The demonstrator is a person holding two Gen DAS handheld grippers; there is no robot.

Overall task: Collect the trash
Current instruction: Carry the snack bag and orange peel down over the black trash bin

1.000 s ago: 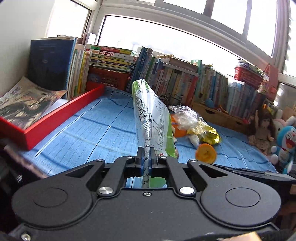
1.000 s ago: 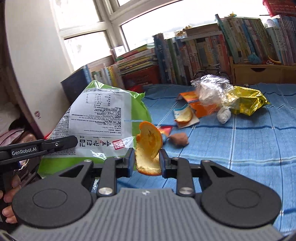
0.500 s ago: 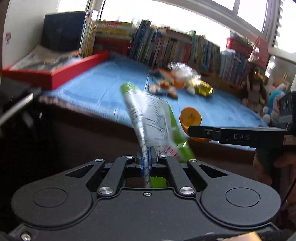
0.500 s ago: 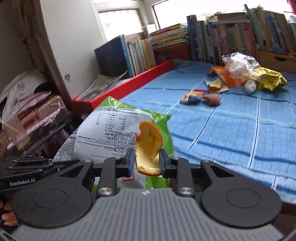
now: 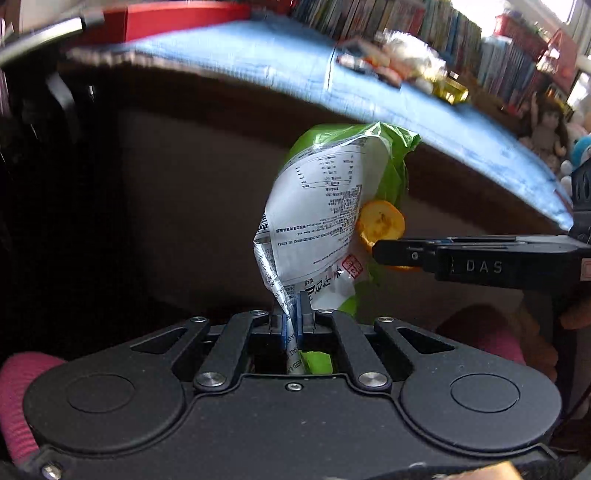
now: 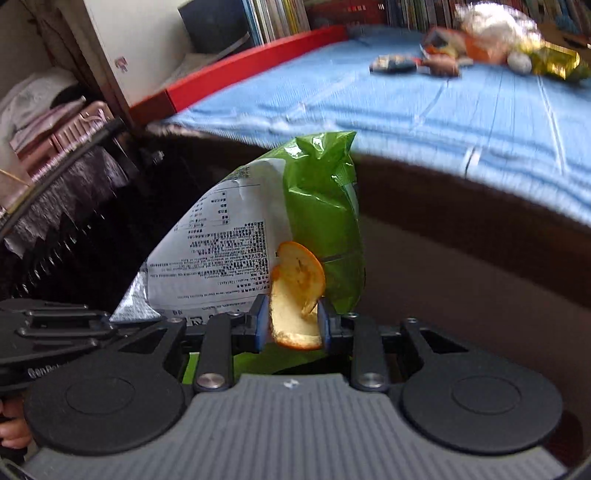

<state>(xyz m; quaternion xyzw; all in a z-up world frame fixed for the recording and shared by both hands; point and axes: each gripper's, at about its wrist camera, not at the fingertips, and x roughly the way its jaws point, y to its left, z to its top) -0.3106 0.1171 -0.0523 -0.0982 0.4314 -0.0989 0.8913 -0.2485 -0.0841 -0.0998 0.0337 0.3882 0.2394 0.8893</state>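
My left gripper (image 5: 293, 308) is shut on the bottom edge of a green and white snack bag (image 5: 321, 221), which stands up in front of the dark side of the bed. My right gripper (image 6: 293, 321) is shut on a piece of orange peel (image 6: 295, 291), held just in front of the same snack bag (image 6: 321, 206). In the left wrist view the right gripper (image 5: 391, 254) reaches in from the right with the orange peel (image 5: 380, 223) beside the bag. More trash (image 6: 491, 40) lies on the blue bed cover (image 6: 406, 99): a clear plastic bag, a gold wrapper, small scraps.
A red tray edge (image 6: 236, 74) runs along the bed's left side, with books (image 6: 273, 18) behind it. A dark bin with a black liner (image 6: 62, 206) stands at the left below the bed. A doll and plush toys (image 5: 546, 129) sit at the far right.
Both grippers have dropped from above the bed cover to below its edge, carrying the bag and the peel; the views now tilt down at the bed's dark side.
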